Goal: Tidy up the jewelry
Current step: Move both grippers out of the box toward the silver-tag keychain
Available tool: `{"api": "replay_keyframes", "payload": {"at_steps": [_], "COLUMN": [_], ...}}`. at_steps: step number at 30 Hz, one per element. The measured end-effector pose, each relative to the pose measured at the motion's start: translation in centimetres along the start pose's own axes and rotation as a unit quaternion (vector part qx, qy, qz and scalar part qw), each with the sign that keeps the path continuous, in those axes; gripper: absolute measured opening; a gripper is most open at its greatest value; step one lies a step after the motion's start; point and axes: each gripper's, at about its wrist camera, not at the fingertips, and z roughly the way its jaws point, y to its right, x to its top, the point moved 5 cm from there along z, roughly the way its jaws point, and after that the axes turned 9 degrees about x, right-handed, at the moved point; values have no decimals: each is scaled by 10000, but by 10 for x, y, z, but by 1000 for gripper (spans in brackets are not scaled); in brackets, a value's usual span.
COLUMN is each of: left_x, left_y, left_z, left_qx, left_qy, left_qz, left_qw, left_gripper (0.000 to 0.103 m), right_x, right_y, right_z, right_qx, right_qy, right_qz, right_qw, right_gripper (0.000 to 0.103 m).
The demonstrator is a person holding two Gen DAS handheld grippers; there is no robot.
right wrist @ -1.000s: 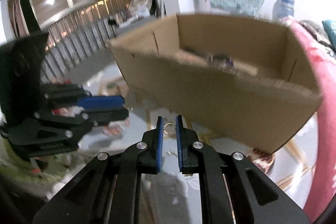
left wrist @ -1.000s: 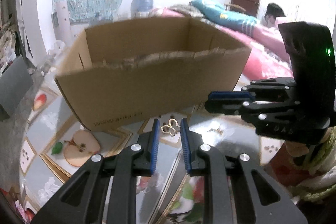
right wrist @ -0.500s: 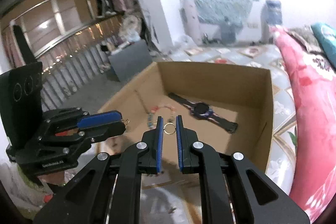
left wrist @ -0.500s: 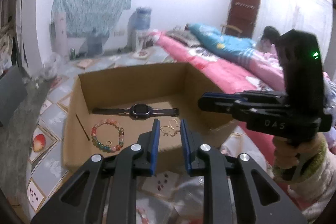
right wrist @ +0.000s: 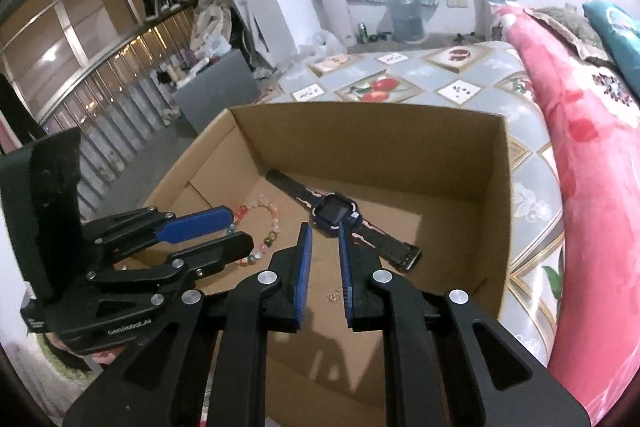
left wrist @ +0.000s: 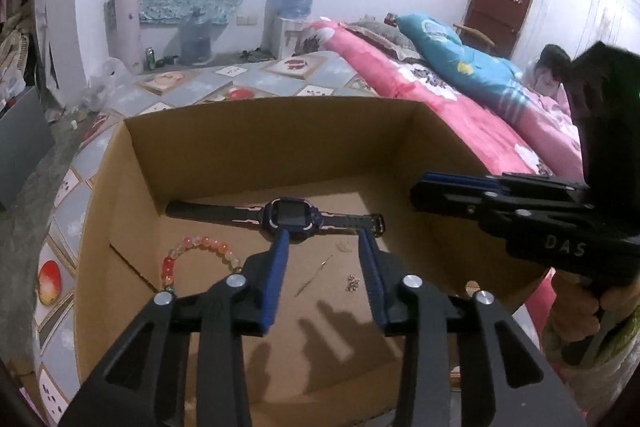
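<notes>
A: What have the tongs got hold of?
B: Nothing. The left gripper has just been opening, jaws apart and empty. The right gripper has just opened slightly, empty too.
A: And the jewelry?
B: Mid-frame in the cardboard box: watch, bead bracelet, small gold pieces

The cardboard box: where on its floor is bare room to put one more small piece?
Inside the brown cardboard box, the floor between the dark-strapped smartwatch and the right wall is bare. The near floor is mostly bare too. It is crowded at the left, by the pink and orange bead bracelet, and mid-floor by small gold pieces.
</notes>
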Motion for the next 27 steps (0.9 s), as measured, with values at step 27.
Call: {"api": "replay_keyframes", "payload": {"at_steps": [27], "left_x": [-99], "left_y": [5], "left_z": [-93], "left_qx": [-515], "left_qy": [207], "left_qz": [-103], "left_qw": [9984], "left_gripper": [41], "right_x": [-103], "right_y": [-38], "right_z": [-103], "right_qx": [174], "right_qy": [822], "right_qz": [-292], "right_qw": [9960], "right_gripper": [21]}}
